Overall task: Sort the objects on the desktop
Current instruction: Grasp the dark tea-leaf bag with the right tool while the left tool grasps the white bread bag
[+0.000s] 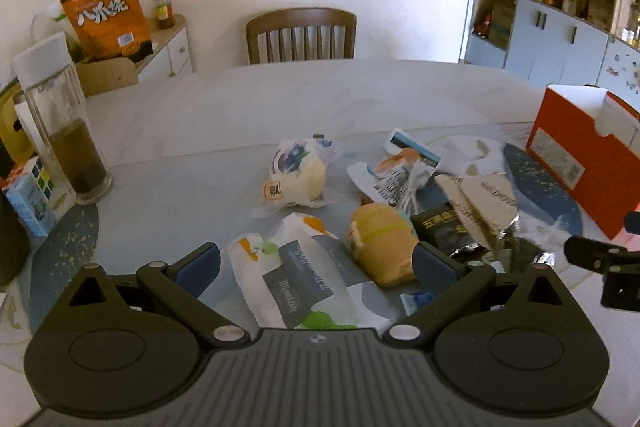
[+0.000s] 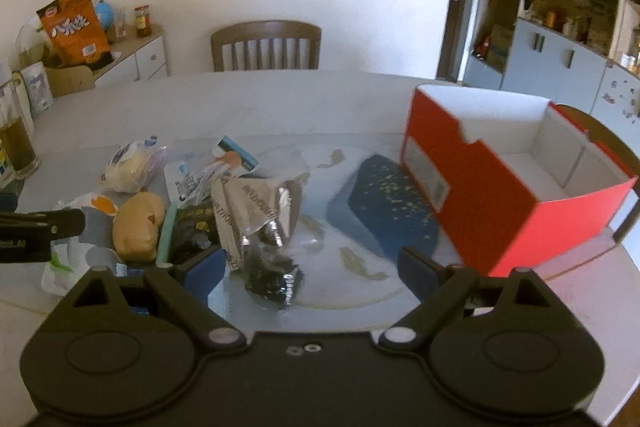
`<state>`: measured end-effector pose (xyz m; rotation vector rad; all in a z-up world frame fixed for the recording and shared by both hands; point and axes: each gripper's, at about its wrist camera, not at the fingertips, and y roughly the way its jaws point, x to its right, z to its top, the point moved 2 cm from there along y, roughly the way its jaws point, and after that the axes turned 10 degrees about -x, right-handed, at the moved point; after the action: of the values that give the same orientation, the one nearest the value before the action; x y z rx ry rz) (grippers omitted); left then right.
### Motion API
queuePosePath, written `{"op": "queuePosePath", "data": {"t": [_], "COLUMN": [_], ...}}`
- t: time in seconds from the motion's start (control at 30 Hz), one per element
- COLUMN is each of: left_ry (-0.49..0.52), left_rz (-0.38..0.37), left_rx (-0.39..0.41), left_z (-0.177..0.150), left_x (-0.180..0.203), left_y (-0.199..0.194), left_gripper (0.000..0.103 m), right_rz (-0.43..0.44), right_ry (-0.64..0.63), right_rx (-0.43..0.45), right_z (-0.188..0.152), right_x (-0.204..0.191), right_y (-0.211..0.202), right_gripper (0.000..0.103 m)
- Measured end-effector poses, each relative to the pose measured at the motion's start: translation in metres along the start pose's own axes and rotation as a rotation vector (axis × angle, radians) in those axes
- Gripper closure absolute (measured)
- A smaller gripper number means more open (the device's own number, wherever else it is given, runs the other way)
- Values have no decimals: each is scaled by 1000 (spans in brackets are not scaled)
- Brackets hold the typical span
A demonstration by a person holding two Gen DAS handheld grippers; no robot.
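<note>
Crowding the left tool [image 1: 316, 267], snack packets [image 1: 298, 291], red box [image 2: 480, 187] beside

Crinkled shiny foil packet [image 2: 256, 215], glossy plastic snack wrappers [image 1: 296, 171], matt red cardboard box [image 2: 500, 187], smooth glassy counter [image 2: 280, 107].

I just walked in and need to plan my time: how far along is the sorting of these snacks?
Barely started. Done: nothing; the red box looks empty inside. In hand: nothing; the left gripper and right gripper are both open, hovering over the pile. Left: the packaged bun, yellow bread, silver packet and other wrappers all lie on the table.
</note>
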<state>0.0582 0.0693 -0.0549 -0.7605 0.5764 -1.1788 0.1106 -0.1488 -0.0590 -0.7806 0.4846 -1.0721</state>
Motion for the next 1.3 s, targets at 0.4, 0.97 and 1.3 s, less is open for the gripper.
{"op": "queuePosePath", "data": {"t": [0.4, 0.97, 1.3], "left_ry": [-61, -96, -105], "left_rz": [26, 31, 35], "left_rx": [-88, -167, -171], "left_z": [-5, -11, -10], "left_x": [-7, -10, -12], "left_y": [36, 66, 66], "left_gripper": [1, 2, 21], "right_rz": [31, 19, 17], "right_ry": [-26, -21, 2], "right_rx": [-57, -129, -138], "right_z": [3, 0, 2], "right_x": [-14, -23, -19], "right_y": [35, 63, 63], "right_gripper": [11, 32, 55]}}
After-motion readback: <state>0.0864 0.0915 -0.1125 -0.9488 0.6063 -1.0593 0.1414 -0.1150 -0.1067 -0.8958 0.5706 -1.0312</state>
